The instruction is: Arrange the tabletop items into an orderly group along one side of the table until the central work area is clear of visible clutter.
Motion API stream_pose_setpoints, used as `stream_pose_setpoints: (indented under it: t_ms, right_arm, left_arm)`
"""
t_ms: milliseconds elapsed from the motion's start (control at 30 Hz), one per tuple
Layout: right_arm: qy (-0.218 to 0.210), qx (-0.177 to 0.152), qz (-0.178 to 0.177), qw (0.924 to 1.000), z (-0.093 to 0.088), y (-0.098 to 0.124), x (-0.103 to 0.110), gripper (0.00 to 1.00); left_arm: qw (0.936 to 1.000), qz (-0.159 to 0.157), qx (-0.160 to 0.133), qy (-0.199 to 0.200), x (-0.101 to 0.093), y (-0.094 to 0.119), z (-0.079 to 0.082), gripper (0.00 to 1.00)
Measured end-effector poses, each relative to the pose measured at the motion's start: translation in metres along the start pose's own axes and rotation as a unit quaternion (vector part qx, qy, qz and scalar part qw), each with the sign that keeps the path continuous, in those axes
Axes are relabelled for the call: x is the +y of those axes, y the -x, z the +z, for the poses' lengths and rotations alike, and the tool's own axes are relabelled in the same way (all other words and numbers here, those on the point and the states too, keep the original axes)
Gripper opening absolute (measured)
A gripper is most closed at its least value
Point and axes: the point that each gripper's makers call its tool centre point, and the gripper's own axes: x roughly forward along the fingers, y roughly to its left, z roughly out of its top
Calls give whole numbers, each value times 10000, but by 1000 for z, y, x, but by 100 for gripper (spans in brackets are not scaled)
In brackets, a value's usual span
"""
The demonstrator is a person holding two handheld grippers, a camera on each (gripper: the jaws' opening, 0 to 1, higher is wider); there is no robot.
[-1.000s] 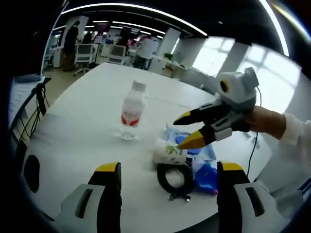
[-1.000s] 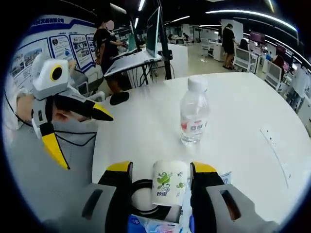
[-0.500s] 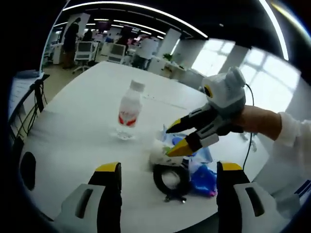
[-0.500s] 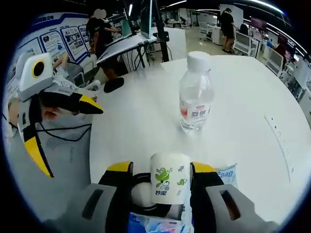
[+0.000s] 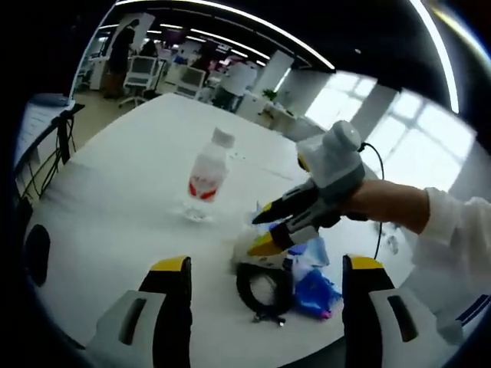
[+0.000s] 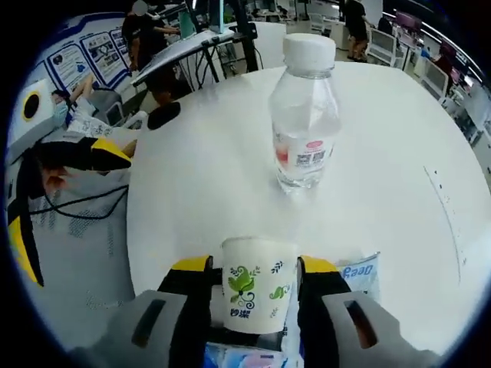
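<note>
My right gripper [image 6: 255,265] is shut on a white paper cup [image 6: 255,295] with a green leaf print, holding it by its sides just above the white table [image 6: 207,176]. In the left gripper view, the right gripper [image 5: 262,230] comes in from the right with the cup [image 5: 244,249] between its yellow tips. A clear water bottle [image 6: 304,115] with a red label stands upright just beyond the cup; it also shows as the bottle [image 5: 204,180]. My left gripper [image 5: 266,264] is open and holds nothing, hovering short of a black ring [image 5: 264,285]. The left gripper [image 6: 61,199] shows at the left, open.
Blue plastic packets [image 5: 314,280] lie beside the black ring, and one packet [image 6: 359,272] shows to the right of the cup. A dark oval object [image 5: 35,254] sits near the table's left edge. Desks, chairs and people stand beyond the table.
The right gripper has carried the cup forward, closer to the bottle. The black ring has dropped out of the right gripper view. The left gripper stays open.
</note>
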Motion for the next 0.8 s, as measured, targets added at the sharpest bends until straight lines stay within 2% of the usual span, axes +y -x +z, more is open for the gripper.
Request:
stream_pose_setpoints:
  t_ms: [233,400,467,633,800]
  right_arm:
    - [-101,171,4,9998,-5,-12,-6,37]
    - [-259,275,98,9992,-12,-14,0,38]
    - [-160,187,20,9997,-9,-13,-3,37]
    - [-322,20,-32,9995,-5,-10,-9,34]
    - [-491,-237,-60,9985,-5,-3,-4,33]
  left_arm:
    - [9999,-34,-73,136,0,1,2,78]
    - [9997,-72,-58,209,-1,0,1,78]
    - [9997,-75,-63,236,-1,-1,1,78]
    - [9994,-109,-85,330,-1,-1,2,78]
    - [9991,-100,-105,409,1,-1,2,77]
